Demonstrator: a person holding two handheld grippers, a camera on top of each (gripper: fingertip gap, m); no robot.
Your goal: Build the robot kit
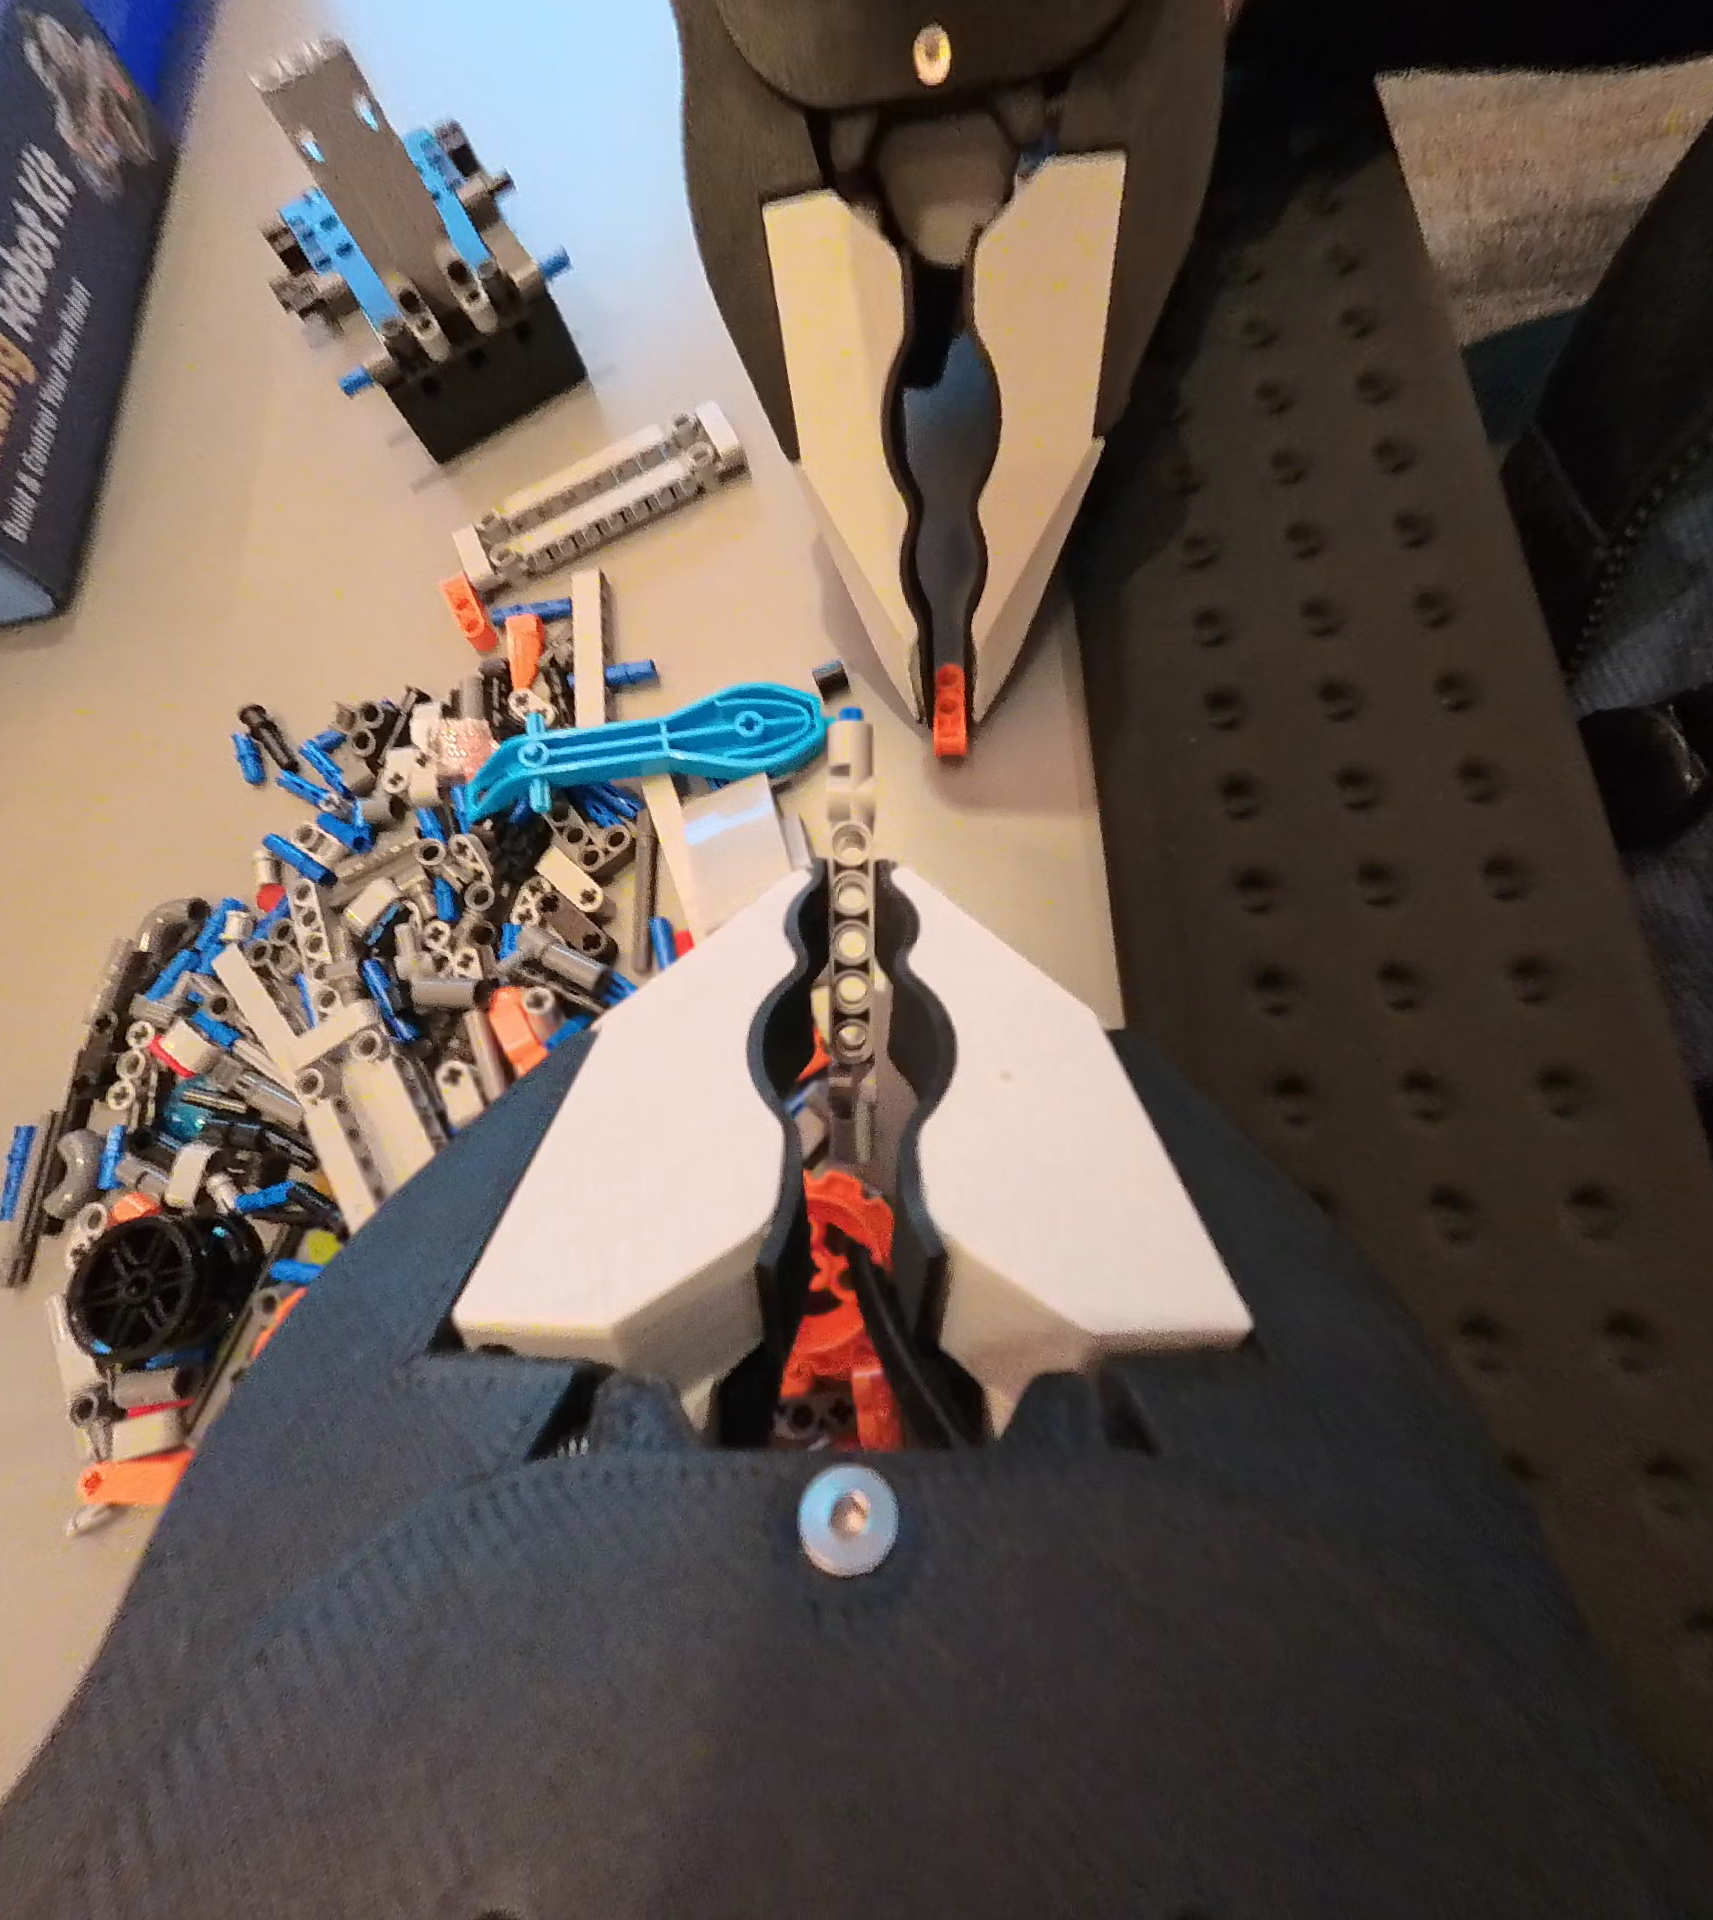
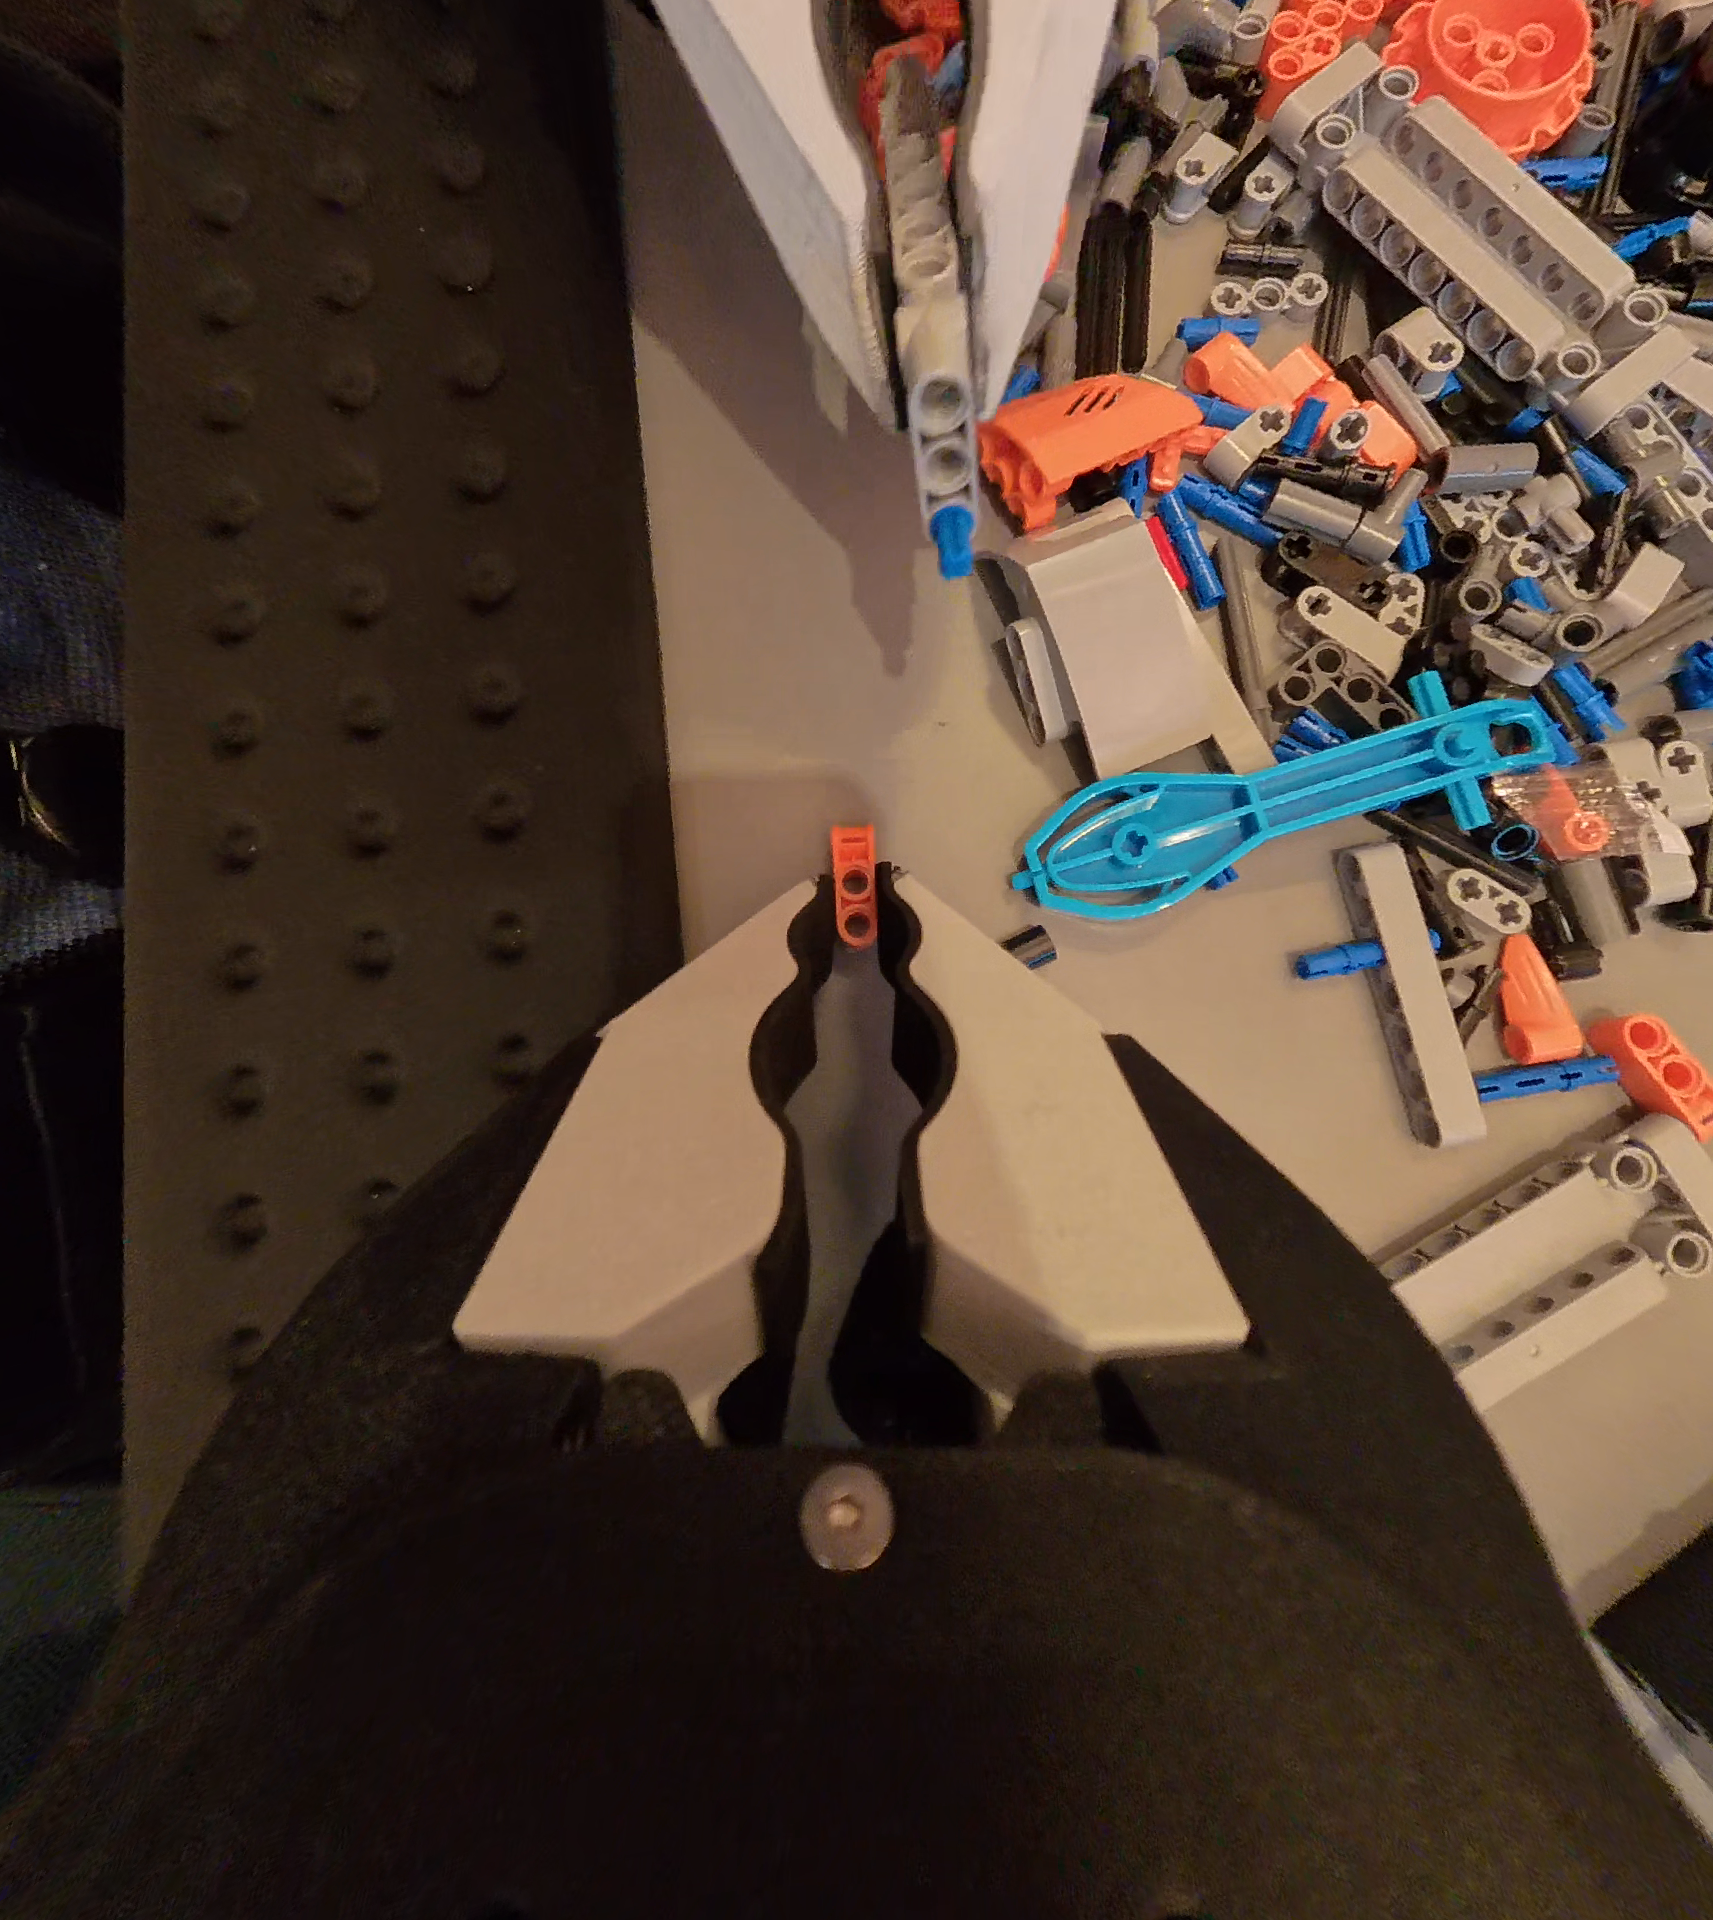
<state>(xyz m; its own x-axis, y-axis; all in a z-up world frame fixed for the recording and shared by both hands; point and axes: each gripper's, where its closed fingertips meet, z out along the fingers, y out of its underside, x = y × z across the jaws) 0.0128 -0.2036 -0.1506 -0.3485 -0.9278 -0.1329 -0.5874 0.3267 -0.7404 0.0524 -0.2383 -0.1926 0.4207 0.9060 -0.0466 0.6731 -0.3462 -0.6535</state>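
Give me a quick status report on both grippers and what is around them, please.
Left gripper shut on grey holed beam, blue pin at its tip. Right gripper shut on small orange connector. Loose parts pile beside both; tips apart.

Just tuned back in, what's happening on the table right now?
Both handheld grippers are shut on building-kit parts above the grey table. The left gripper clamps a grey holed beam tipped with a blue pin. The right gripper pinches a small orange connector at its tips. The two face each other near the table's edge, beside the loose pile of parts with a turquoise blade piece.
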